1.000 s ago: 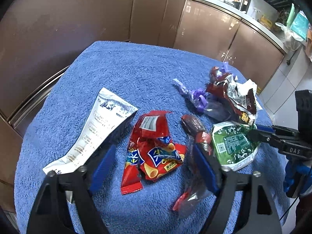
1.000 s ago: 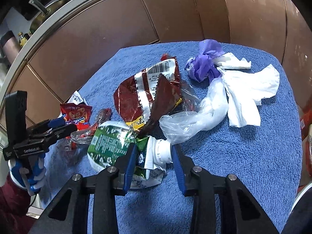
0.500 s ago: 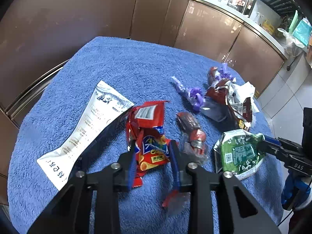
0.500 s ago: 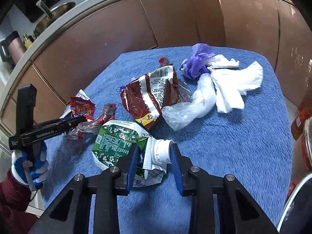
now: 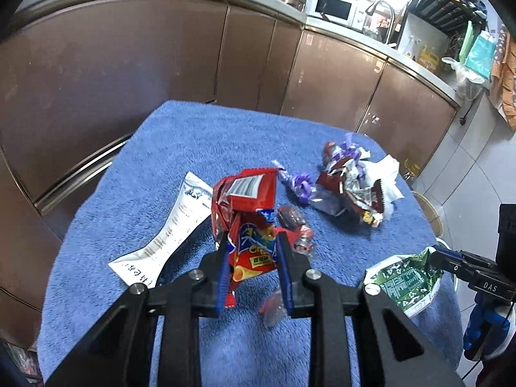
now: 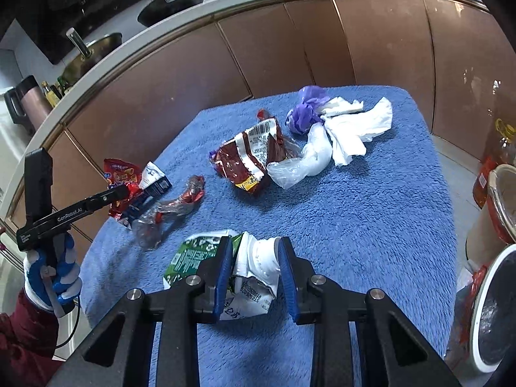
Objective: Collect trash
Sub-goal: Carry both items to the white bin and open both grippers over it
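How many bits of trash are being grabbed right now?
2. The red bag is pinched in the left gripper, and the green carton is in the right gripper. The rest lies on the towel.

L gripper [image 5: 251,251] clamps red snack bag [image 5: 250,222] above blue towel [image 5: 180,148].

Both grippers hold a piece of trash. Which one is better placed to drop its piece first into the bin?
Right, probably. The right gripper, shut on the green and white carton, has a lined bin just past the towel's right edge. The left gripper, shut on the red snack bag, is at the far side.
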`<act>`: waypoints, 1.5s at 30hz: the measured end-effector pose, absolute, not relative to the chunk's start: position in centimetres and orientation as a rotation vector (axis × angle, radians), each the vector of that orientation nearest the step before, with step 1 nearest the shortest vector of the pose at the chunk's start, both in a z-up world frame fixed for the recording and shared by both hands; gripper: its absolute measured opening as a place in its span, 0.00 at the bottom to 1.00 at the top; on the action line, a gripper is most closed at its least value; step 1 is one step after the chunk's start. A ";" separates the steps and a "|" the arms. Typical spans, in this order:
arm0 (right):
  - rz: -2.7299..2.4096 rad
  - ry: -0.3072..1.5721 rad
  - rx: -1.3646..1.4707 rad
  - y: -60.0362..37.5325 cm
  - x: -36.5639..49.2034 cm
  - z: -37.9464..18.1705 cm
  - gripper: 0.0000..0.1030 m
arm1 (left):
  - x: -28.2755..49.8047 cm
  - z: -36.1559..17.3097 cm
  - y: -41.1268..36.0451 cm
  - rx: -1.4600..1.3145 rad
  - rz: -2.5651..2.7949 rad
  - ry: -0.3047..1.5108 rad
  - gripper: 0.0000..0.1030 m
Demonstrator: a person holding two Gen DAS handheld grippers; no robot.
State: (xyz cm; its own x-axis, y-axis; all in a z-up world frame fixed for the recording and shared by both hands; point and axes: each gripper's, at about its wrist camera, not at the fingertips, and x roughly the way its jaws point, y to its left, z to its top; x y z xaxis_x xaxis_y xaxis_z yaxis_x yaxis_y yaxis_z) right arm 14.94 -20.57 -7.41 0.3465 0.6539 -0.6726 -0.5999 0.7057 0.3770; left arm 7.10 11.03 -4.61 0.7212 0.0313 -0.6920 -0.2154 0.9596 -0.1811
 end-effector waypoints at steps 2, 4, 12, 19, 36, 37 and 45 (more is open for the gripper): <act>0.806 0.893 0.083 -21.2 14.5 -6.9 0.26 | 6.7 -4.0 10.7 -0.249 0.130 0.744 0.24; 0.799 0.887 0.092 -21.6 14.2 -6.7 0.26 | 6.5 -3.4 10.2 -0.244 0.119 0.733 0.24; 0.750 0.830 0.128 -24.1 13.4 -4.9 0.26 | 6.9 -1.5 7.0 -0.205 0.028 0.716 0.24; 0.547 0.734 0.197 -31.6 13.3 -2.0 0.26 | 10.8 -0.2 -0.9 -0.119 -0.186 0.717 0.24; -0.249 0.704 0.187 -50.9 15.2 -6.8 0.03 | 25.3 -2.6 -33.7 0.021 -0.798 0.856 0.24; -0.270 0.715 0.182 -51.7 16.0 -7.8 0.03 | 26.1 -3.3 -35.0 0.017 -0.809 0.876 0.24; -0.293 0.737 0.257 -54.5 17.7 -11.5 0.14 | 30.0 -10.0 -42.0 0.048 -0.862 1.041 0.39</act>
State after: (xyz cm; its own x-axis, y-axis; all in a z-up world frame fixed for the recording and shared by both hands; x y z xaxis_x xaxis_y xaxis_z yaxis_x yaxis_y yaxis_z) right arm 17.75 -54.51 -11.48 0.7036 -0.1708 -0.6897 0.3494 0.9284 0.1265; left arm 30.01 -42.02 -9.97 0.2175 -0.6008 -0.7692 0.6440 0.6805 -0.3495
